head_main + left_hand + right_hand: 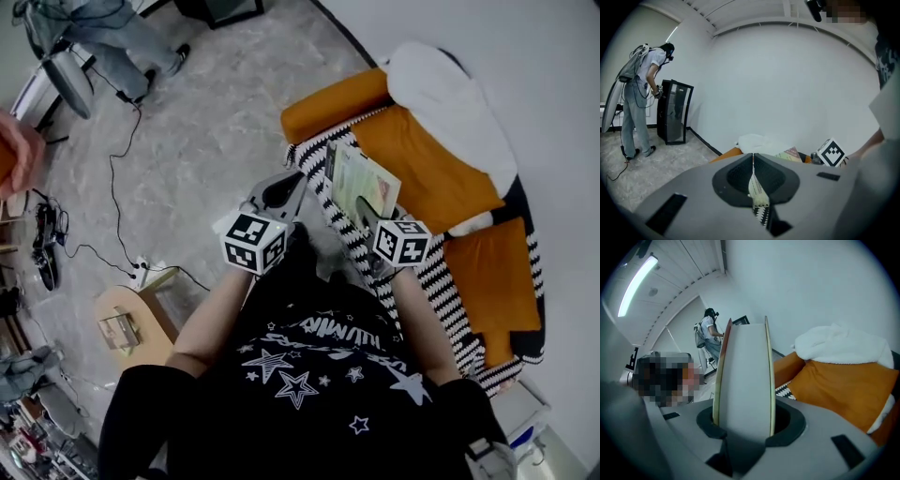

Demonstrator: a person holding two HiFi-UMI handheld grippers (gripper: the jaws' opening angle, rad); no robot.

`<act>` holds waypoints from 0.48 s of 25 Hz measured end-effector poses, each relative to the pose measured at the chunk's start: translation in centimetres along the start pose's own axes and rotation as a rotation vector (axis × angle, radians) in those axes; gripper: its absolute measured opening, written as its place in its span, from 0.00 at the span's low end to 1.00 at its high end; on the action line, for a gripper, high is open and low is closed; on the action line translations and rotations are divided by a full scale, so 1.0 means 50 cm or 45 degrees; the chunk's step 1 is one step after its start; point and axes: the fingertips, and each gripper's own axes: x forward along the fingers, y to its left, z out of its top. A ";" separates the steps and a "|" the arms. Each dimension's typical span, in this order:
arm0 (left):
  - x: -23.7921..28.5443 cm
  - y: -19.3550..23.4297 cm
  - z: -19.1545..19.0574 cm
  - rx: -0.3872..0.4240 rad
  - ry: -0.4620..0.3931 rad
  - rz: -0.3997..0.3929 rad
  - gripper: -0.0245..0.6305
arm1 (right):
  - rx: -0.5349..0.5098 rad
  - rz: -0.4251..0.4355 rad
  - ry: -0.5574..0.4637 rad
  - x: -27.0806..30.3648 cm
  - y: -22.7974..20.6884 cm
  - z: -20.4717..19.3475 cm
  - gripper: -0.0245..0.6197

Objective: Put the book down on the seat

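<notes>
The right gripper [373, 217] is clamped on the near edge of the book [361, 180], its jaws spread by the book's thickness. The book's length runs from the jaws toward the top of the head view, over the seat's striped front edge. The seat [427, 173] has its orange cushion just right of the book. The left gripper [279, 192], jaws together and empty, hangs further left.

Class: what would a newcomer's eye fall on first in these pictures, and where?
The book, held in the right gripper, hangs over the orange seat at the head view's middle. A white blanket lies on the seat's far end by the wall, and a black-and-white zigzag cover edges it.
</notes>
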 end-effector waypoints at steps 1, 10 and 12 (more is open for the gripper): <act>0.005 0.016 -0.003 -0.005 0.013 -0.009 0.06 | 0.018 -0.017 0.010 0.013 -0.003 -0.003 0.30; 0.066 0.110 -0.033 0.002 0.150 -0.121 0.06 | 0.098 -0.140 0.080 0.104 -0.030 -0.008 0.30; 0.082 0.119 -0.039 0.001 0.165 -0.135 0.06 | 0.099 -0.148 0.106 0.120 -0.039 -0.014 0.30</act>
